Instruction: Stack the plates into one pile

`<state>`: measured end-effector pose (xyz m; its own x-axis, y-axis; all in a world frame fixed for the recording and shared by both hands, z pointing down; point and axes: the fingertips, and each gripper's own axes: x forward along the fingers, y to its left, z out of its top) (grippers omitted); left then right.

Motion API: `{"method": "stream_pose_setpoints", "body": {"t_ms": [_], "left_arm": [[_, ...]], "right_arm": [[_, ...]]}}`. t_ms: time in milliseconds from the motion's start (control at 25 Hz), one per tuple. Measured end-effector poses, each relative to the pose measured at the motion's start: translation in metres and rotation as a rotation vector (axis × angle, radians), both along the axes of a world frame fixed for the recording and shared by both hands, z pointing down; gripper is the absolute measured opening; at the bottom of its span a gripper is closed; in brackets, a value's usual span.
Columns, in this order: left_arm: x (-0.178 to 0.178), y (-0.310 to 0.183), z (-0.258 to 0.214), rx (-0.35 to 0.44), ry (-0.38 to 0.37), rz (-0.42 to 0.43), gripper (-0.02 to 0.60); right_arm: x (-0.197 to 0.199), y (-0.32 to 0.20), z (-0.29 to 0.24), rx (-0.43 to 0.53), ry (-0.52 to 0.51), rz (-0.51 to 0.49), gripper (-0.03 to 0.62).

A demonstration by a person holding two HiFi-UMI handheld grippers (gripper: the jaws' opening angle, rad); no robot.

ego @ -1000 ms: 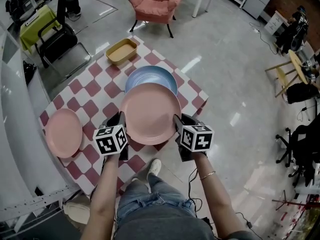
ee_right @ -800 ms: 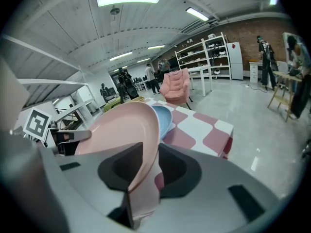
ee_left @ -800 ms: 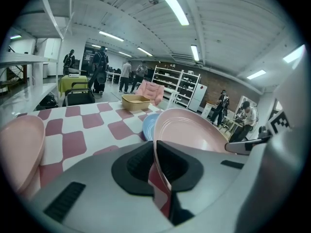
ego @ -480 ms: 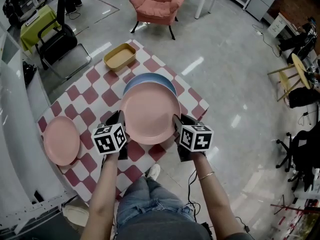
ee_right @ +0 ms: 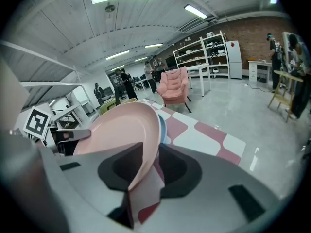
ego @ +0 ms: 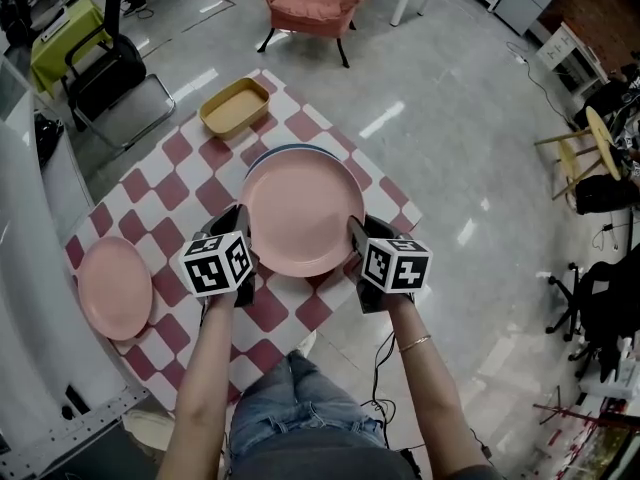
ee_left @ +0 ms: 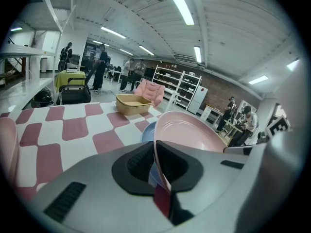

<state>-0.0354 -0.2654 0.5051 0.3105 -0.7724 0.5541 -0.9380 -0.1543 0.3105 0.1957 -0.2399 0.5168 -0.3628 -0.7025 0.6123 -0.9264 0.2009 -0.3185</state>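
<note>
Tray (ego: pixel 236 107) nr pink plate (ego: pixel 301 212) held over blue plate (ee_left: pixel 146 131).

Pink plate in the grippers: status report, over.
Holding: left gripper and right gripper shut on pink plate rim. Over blue plate, not released. Apart at left: second pink plate. Nothing in the way.

Faded red and white checks across the tabletop (ego: pixel 170 183). Soft pink on the big plate (ego: pixel 300 213). Pale blue on the plate (ee_left: pixel 146 131) just under the big plate. Matching pink on the small plate (ego: pixel 113 288) left of it. Mustard yellow on the tray (ego: pixel 233 106) beyond. Black-and-white square markers on left gripper (ego: pixel 243 233) and right gripper (ego: pixel 355 238).
</note>
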Motion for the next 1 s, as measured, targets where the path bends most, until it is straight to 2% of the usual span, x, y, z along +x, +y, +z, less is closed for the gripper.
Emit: {"method": "stream_pose_setpoints", "body": {"t_ms": [560, 1000], "left_arm": [[-0.002, -0.034, 0.016, -0.026, 0.002, 0.000, 0.029], [-0.001, -0.040, 0.031, -0.037, -0.036, 0.017, 0.038]], "right_arm": [[0.000, -0.033, 0.010, -0.006, 0.066, 0.000, 0.107], [0.000, -0.042, 0.022, -0.009, 0.125, -0.004, 0.107]]}}
